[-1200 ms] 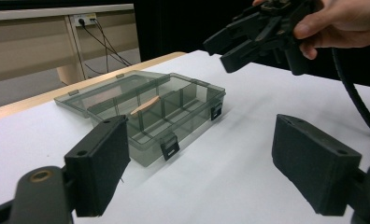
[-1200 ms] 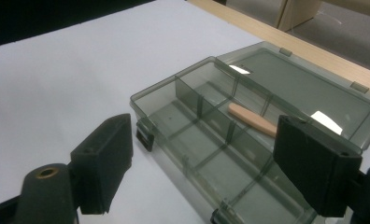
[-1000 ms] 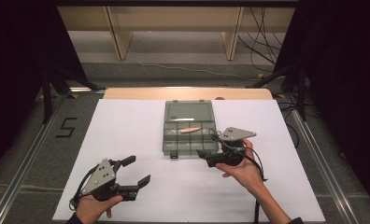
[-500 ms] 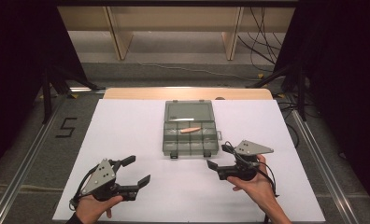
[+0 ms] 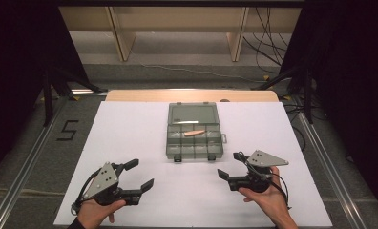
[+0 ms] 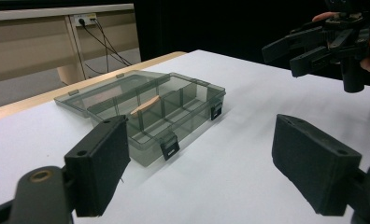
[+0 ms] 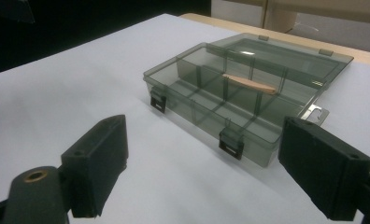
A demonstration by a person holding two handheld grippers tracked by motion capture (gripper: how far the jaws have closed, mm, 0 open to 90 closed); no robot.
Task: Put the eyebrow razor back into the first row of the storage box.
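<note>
The right gripper has drawn back toward lower right from the organizer box, jaws just opening, empty; left gripper unmoved, agape.

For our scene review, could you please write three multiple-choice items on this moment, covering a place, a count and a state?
1. Where does the wooden piece lie?
A. inside the compartment box
B. on the white table
C. in the right tool

2. How many latches show on the box's front wall?
A. one
B. two
C. four

3. How is the box's lid?
A. shut
B. taken off
C. open, laid back flat

Answers:
1 A: it rests across the dividers.
2 B: two dark latches on the front.
3 C: still hinged, flat behind the box.
</note>
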